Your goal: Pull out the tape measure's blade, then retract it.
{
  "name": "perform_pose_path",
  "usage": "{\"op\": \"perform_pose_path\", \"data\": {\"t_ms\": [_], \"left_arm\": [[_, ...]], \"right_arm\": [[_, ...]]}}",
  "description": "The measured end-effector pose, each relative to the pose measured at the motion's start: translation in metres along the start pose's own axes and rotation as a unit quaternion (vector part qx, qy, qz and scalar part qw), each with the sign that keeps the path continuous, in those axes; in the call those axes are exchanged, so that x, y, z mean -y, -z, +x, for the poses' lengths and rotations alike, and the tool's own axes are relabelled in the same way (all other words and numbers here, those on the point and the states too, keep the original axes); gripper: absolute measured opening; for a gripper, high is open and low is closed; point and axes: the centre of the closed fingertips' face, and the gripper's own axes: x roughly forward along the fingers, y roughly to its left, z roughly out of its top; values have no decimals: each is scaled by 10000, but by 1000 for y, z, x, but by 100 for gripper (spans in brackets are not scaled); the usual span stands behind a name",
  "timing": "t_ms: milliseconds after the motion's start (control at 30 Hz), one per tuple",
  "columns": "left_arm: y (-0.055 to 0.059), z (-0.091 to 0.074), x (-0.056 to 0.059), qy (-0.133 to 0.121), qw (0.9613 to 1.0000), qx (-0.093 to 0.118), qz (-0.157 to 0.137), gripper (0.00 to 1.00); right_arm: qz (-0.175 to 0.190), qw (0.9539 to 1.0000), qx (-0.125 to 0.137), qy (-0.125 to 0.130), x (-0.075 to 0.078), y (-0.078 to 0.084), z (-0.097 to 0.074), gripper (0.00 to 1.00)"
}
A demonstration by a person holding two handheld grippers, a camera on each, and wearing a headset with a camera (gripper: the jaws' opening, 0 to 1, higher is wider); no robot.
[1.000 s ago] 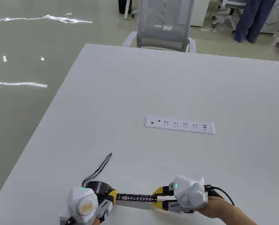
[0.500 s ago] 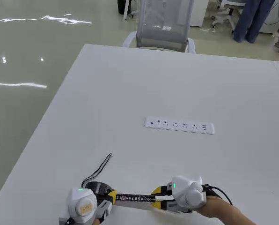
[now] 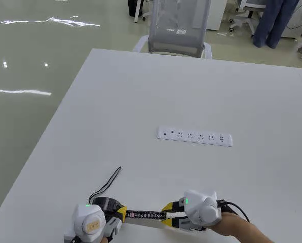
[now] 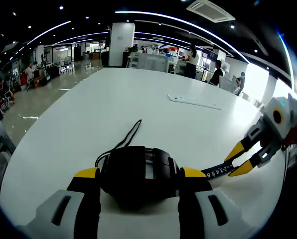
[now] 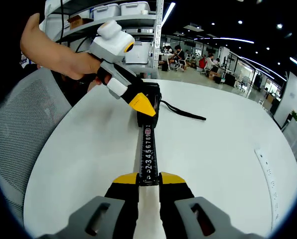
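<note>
The black tape measure (image 3: pixel 105 203) sits on the white table (image 3: pixel 191 86), well to the near side of the white power strip (image 3: pixel 194 135) and off toward that strip's left end. The left gripper (image 3: pixel 115 209) has its yellow-tipped fingers (image 4: pixel 86 174) clamped against either side of the case, which fills the gap between them in the left gripper view. A short length of blade (image 3: pixel 143 214) is drawn out of the case and runs rightward, roughly parallel with the power strip, its printed numbers readable in the right gripper view. The right gripper (image 3: pixel 167 214) pinches the free end of the blade, its two yellow tips closed on the strip of metal. The tape measure's black wrist strap (image 3: pixel 106 182) trails from the case across the table toward the power strip, stopping well short of it.
</note>
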Motion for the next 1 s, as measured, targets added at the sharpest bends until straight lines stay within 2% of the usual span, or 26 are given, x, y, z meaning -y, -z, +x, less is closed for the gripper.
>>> {"op": "perform_pose_path", "data": {"t_ms": [1000], "left_arm": [[-1,-1,1,-4,10000,14,12,60]], "right_arm": [[-30,10000,-2,12,1,-5,4,14]]}}
